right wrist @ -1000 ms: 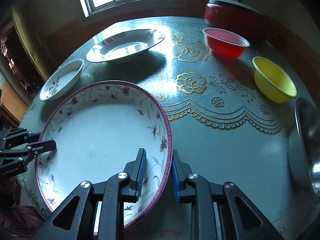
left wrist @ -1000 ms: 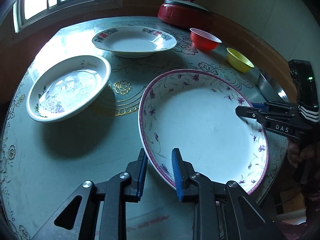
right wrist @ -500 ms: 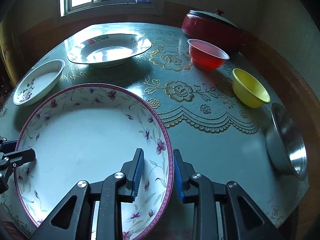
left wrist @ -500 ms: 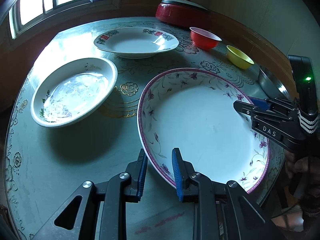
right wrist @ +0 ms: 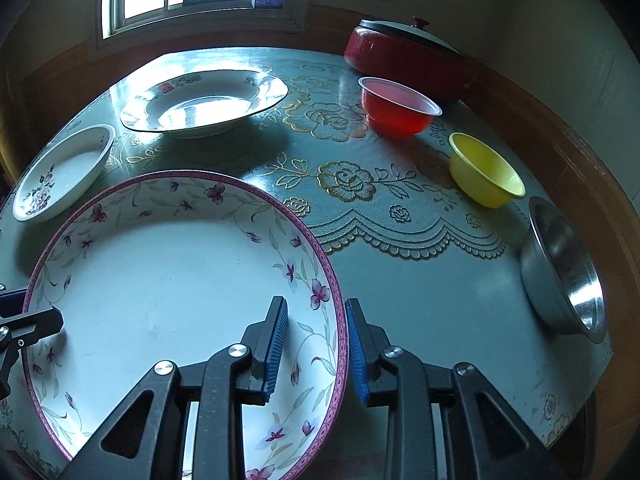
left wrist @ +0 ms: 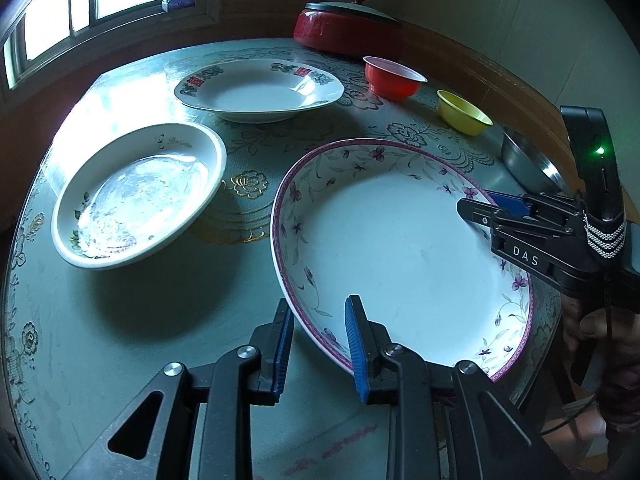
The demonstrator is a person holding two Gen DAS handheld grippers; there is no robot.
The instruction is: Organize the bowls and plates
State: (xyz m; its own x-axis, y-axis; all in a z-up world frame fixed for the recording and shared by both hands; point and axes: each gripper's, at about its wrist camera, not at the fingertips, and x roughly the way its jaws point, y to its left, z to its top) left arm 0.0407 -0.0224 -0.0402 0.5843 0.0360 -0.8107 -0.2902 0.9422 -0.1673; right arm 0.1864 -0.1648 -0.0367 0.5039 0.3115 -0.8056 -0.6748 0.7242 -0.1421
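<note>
My left tool (left wrist: 318, 332) and right tool (right wrist: 316, 336) each straddle opposite rims of the big flowered plate (left wrist: 400, 240), jaws narrow around the edge; I cannot tell whether the pads press. The plate sits at the near edge of the table (right wrist: 440, 292), beside two smaller plates.

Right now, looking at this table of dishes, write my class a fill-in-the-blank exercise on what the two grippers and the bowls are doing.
1. Both the left gripper and the right gripper straddle the rim of the large ____-rimmed plate.
2. Between the red bowl and the steel bowl sits a ____ bowl.
3. The red pot wears a ____.

Missing words: purple; yellow; lid
</note>
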